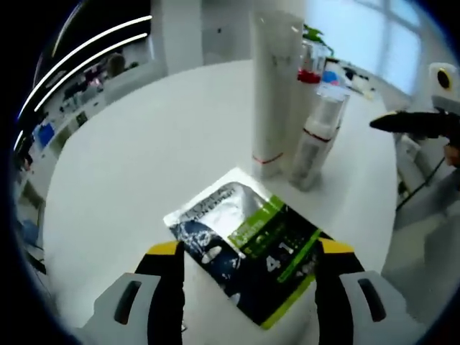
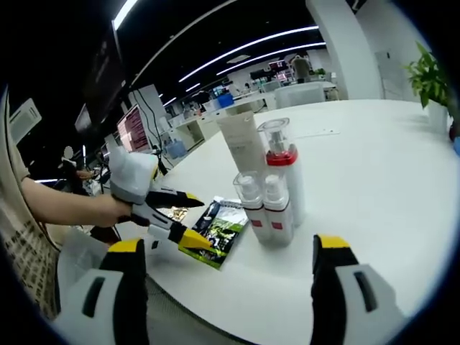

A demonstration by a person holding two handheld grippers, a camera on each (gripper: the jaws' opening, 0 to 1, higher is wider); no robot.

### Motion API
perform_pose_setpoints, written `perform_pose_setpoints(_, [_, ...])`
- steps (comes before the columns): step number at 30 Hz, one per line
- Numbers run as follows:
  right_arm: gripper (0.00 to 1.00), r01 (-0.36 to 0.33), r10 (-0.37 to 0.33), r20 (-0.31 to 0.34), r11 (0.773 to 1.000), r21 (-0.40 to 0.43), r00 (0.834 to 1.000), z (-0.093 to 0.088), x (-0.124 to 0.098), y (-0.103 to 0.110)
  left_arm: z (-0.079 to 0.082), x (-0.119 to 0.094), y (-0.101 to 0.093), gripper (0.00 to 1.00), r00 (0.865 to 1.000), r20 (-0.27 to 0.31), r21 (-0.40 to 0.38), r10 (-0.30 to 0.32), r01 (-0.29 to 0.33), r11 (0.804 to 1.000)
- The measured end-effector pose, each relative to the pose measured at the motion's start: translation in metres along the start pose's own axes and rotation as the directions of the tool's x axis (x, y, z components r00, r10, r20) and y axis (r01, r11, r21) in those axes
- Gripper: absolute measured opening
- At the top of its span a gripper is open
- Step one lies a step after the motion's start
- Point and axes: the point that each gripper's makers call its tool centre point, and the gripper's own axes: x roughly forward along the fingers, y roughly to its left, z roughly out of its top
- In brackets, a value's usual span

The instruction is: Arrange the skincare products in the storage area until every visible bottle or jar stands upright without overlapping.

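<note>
While a cluster of bottles already stands upright on the white table (image 2: 374, 180), one flat item is seen lying down, so the job is judged to be well along but unfinished. In the right gripper view, a tall tube (image 2: 243, 147), a pump bottle with a red collar (image 2: 282, 169) and two smaller bottles with clear caps (image 2: 264, 207) are grouped close together, touching or just beside one another, all erect. In the left gripper view the tall tube (image 1: 275, 86) and a slimmer capped bottle (image 1: 318, 133) are seen upright beyond a flat sachet (image 1: 248, 248), which lies face up on the table just in front of that gripper's jaws. The left gripper (image 1: 248, 287) is held wide apart, its yellow-tipped jaws set to either side of the sachet's near end; nothing is gripped, though whether the tips touch the sachet cannot be told. In the right gripper view the left gripper (image 2: 188, 219) is seen beside the sachet (image 2: 219, 231), its jaws spread. The right gripper (image 2: 230, 277) is likewise spread wide and empty, held back from the bottles near the table edge. What remains is judged to be dealing with the sachet, and perhaps loosening the tight cluster so that nothing overlaps.
</note>
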Motion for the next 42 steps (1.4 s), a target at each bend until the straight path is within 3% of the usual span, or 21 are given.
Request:
perform_pose_setpoints(9, [0.97, -0.02, 0.02, 0.013, 0.999, -0.025, 1.0, 0.005, -0.002, 0.011, 0.006, -0.028, -0.004, 0.81, 0.998, 0.056, -0.055, 0.019, -0.016, 0.998])
perform_pose_setpoints(18, [0.97, -0.032, 0.033, 0.028, 0.999, -0.04, 0.999, 0.007, -0.007, 0.021, -0.002, -0.051, -0.006, 0.86, 0.995, 0.089, -0.106, 0.04, -0.03, 0.994])
perform_pose_setpoints(27, [0.98, -0.035, 0.038, 0.048, 0.998, -0.055, 0.998, 0.011, -0.011, 0.026, -0.022, -0.075, -0.003, 0.92, 0.992, 0.107, -0.153, 0.069, -0.052, 0.987])
perform_pose_setpoints(35, [0.98, -0.043, 0.046, 0.052, 0.997, -0.067, 0.998, 0.01, -0.015, 0.032, -0.034, -0.102, 0.005, 0.96, 0.98, 0.162, -0.249, 0.119, -0.076, 0.966])
perform_pose_setpoints(42, [0.98, -0.048, 0.052, 0.05, 0.996, -0.074, 0.997, 0.009, -0.017, 0.036, -0.044, -0.119, 0.008, 0.97, 0.976, 0.167, -0.271, 0.143, -0.094, 0.958])
